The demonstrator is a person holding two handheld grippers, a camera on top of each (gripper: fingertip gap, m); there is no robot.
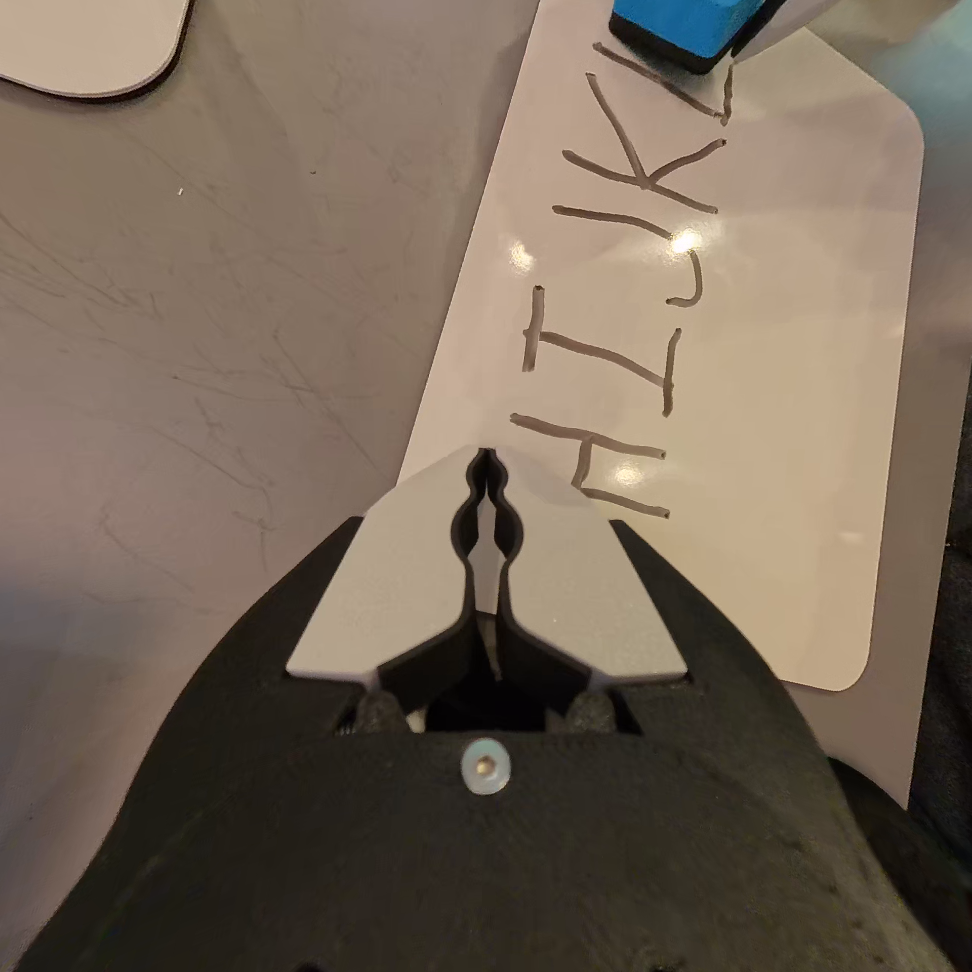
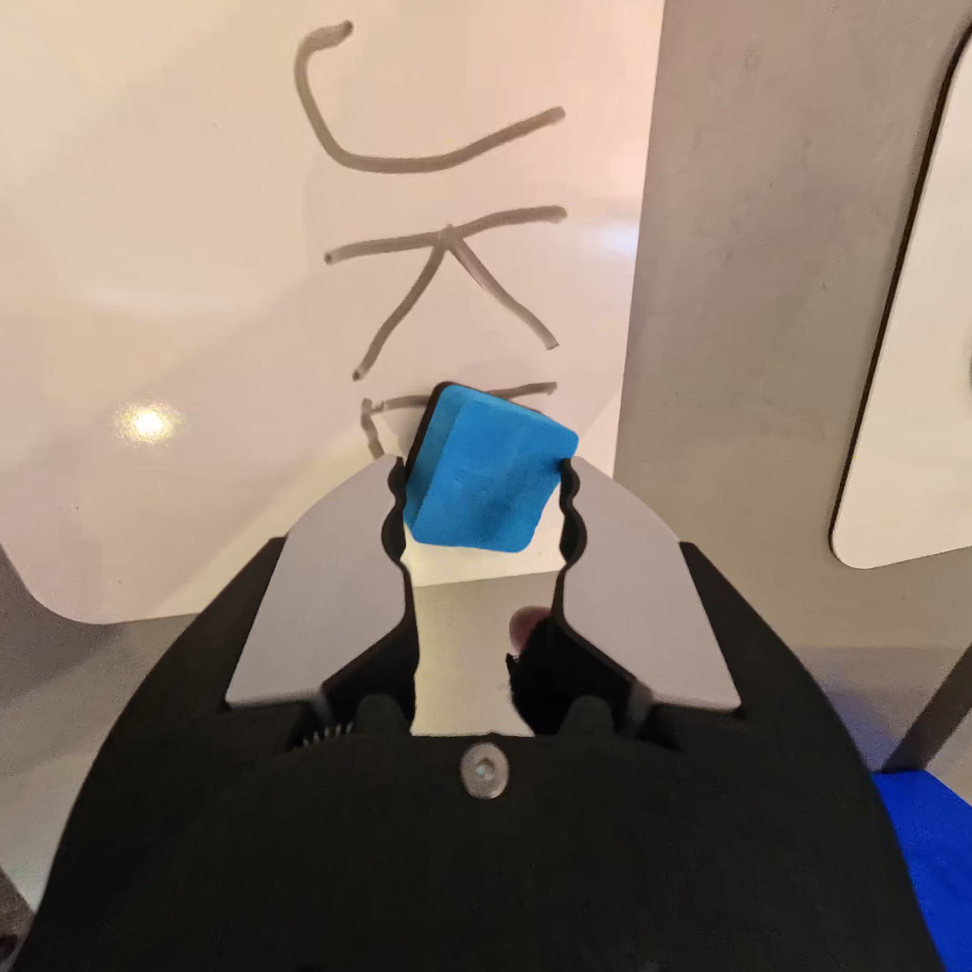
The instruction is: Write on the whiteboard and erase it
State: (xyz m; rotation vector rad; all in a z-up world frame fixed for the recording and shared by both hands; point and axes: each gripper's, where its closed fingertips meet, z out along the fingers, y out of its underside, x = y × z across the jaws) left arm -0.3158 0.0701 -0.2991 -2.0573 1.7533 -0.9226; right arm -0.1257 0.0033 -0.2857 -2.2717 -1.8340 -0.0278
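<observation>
Two wrist views of one instant, midway through the task. The whiteboard [image 1: 736, 473] lay flat on the grey table [image 1: 210, 368] and bore a full row of dark marker strokes [image 1: 605, 357] along its length; writing was therefore judged complete, and no marker was visible in either view. Erasing was judged barely begun: nearly every stroke remained intact, and only the strokes nearest the eraser [image 2: 486, 473] looked partly covered or smudged.

The right gripper [image 2: 484, 473] gripped the blue eraser between its fingertips, both pads pressing its sides. The block sat skewed in the grasp, its dark felt face [image 2: 415, 436] turned toward the board at the end of the row; whether the felt touched the surface could not be told. In the left wrist view the same eraser [image 1: 678, 26] appeared at the far end of the row.

The left gripper [image 1: 486, 457] had its jaws closed on nothing, tips over the board's near edge beside the first strokes, perhaps steadying it.

Remaining: wiping the whole row. A second white board [image 1: 89, 42] lay apart on the table.
</observation>
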